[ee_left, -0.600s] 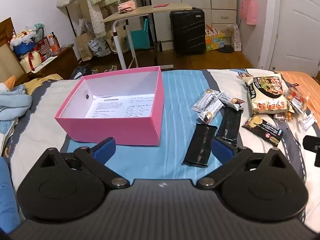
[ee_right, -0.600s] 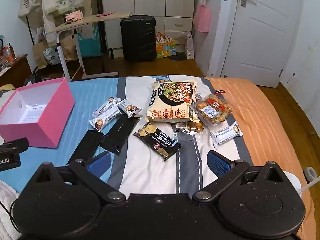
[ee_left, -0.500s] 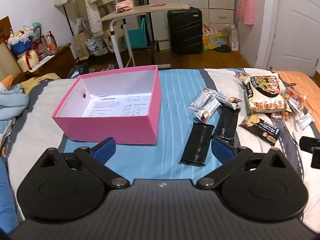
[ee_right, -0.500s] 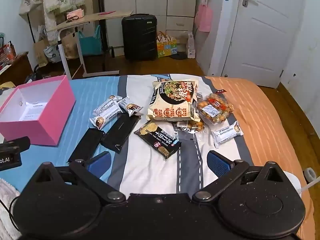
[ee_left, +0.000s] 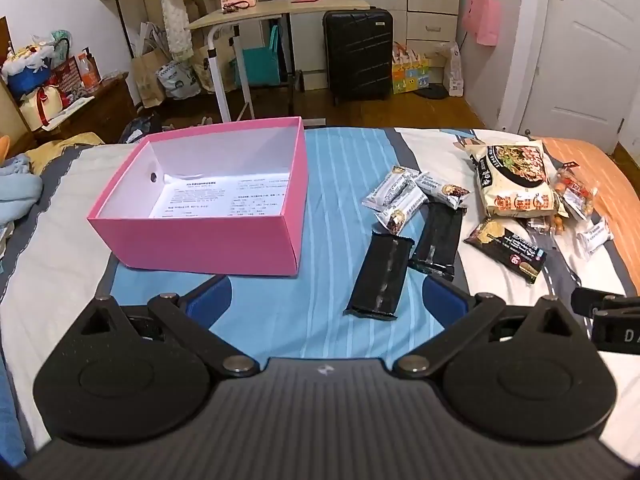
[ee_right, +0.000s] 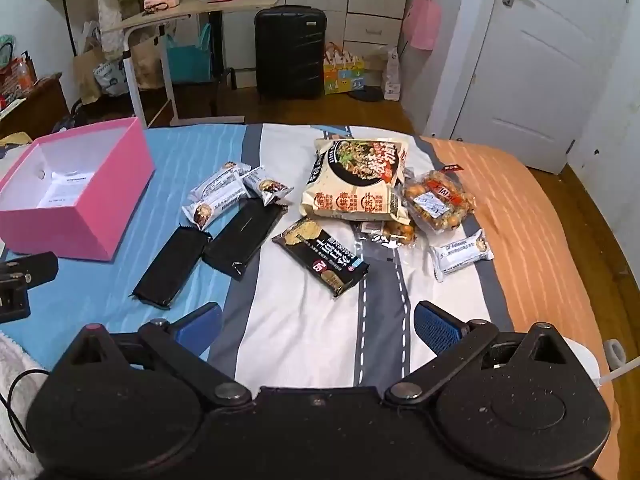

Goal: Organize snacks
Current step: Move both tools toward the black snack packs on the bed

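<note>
Nothing has moved. Both grippers stay wide and empty; pink box at 10 o'clock holds no snacks yet.

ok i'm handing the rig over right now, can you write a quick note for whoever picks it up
Left gripper: open, empty, above the striped bedsheet in front of the pink cardboard box.
Right gripper: open, empty, above the sheet near the snack pile.
Box: holds only a printed paper sheet, no snacks.
Snacks, all loose on the bed: two plain black wrappers, three small white bars, a black printed pack, the big beige noodle bag, a clear bag of orange snacks, a white pack.
Done: nothing packed.
Left: move every snack into the box.
</note>
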Tool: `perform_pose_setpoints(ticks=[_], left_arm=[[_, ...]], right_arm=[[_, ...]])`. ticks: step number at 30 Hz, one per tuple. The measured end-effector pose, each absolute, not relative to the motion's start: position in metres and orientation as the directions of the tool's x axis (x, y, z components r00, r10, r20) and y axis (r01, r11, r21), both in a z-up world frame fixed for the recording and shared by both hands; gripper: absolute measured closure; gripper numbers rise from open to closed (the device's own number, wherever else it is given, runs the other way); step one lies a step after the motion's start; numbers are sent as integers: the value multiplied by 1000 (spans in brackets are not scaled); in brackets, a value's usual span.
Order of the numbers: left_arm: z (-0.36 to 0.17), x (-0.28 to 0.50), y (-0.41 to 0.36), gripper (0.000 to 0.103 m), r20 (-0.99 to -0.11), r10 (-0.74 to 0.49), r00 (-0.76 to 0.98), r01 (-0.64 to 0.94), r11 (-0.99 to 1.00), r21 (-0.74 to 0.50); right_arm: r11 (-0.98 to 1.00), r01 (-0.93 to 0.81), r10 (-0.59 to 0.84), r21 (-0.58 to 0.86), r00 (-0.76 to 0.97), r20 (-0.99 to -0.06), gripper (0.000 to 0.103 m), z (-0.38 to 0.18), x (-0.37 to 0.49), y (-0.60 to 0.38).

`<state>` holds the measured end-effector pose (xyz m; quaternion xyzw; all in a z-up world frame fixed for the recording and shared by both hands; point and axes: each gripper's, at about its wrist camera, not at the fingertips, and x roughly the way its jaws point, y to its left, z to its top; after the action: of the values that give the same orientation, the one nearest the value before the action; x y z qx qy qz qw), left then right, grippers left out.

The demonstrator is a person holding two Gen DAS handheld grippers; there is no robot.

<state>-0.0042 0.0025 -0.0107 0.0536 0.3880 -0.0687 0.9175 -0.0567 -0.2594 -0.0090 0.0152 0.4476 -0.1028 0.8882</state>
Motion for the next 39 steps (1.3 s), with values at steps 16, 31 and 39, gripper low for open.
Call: perform_pose_setpoints(ticks=[16, 31, 39], left_arm=[[-13, -5, 4, 0, -738, -114, 665, 193, 981, 22], [-13, -8, 0, 0, -745, -135, 653, 218, 976, 14], [-14, -8, 0, 0, -745, -139, 653, 222, 975, 13]], right_arm=[[977, 190, -190, -95, 572, -798, 0, -12, -57, -253], [977, 188, -190, -97, 573, -798, 0, -15, -57, -254], [978, 185, -191, -102, 572, -797, 0, -15, -56, -253]])
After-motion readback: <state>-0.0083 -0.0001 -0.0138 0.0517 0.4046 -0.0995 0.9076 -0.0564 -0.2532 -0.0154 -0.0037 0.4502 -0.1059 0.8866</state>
